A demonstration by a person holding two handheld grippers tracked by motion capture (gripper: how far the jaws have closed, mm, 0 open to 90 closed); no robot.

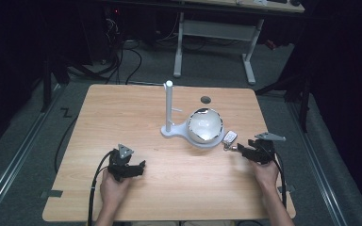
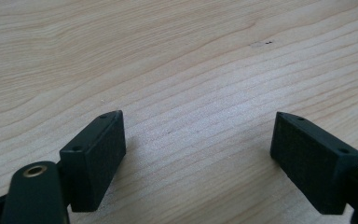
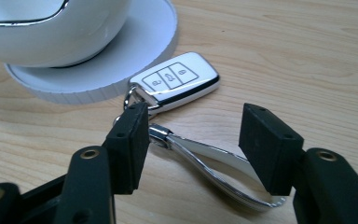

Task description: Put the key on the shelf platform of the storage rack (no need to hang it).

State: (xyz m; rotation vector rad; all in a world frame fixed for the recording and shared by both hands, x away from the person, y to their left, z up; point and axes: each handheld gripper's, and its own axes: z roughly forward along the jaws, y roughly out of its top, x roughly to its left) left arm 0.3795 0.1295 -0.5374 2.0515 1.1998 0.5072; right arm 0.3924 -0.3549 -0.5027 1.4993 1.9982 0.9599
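High view looks down over the whole table (image 1: 122,108); gripper views skim its wood close up (the right shares the key fob (image 3: 179,79), mid-right overhead).

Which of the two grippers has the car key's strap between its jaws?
The right gripper: its open jaws sit either side of the white key fob's strap. The left gripper's jaws have only bare table between them.

White car key fob (image 3: 177,81) flat on table, strap loop (image 3: 214,170) attached.

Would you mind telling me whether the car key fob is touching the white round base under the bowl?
Touching. In the right gripper view, the key fob lies flat on the table with its upper corner butted against the white base's rim, no wood visible between them.
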